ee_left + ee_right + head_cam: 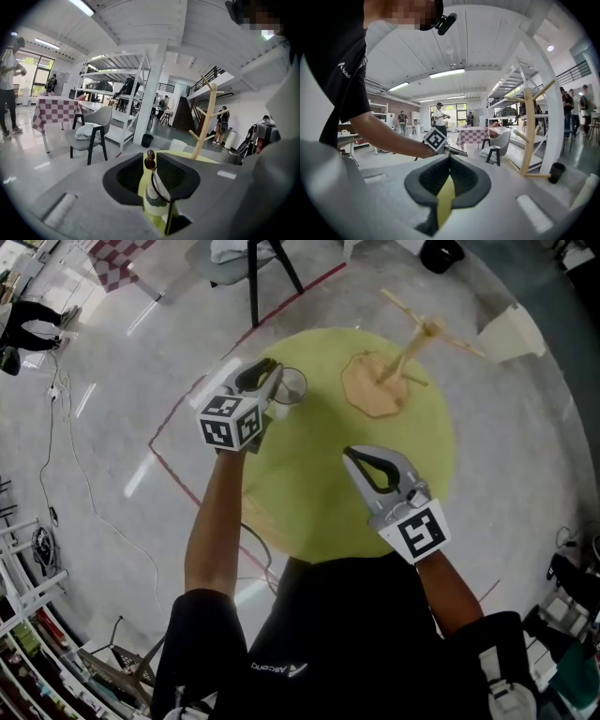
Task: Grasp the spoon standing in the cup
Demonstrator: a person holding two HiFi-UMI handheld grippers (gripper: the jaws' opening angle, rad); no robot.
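Observation:
A clear cup (292,386) stands near the far left edge of the round yellow-green table (309,493). In the left gripper view a spoon (150,161) with a dark brown knob rises from the cup (157,199). My left gripper (276,371) hangs right over the cup, and its jaws (150,157) sit tight on both sides of the knob. My right gripper (348,455) hovers over the table's middle, shut and empty, its tips meeting (450,158).
A wooden mug tree (412,343) stands on a tan mat (375,385) at the table's far right. A grey chair (91,133) and a black bin (147,139) are beyond the table. Several people stand in the background.

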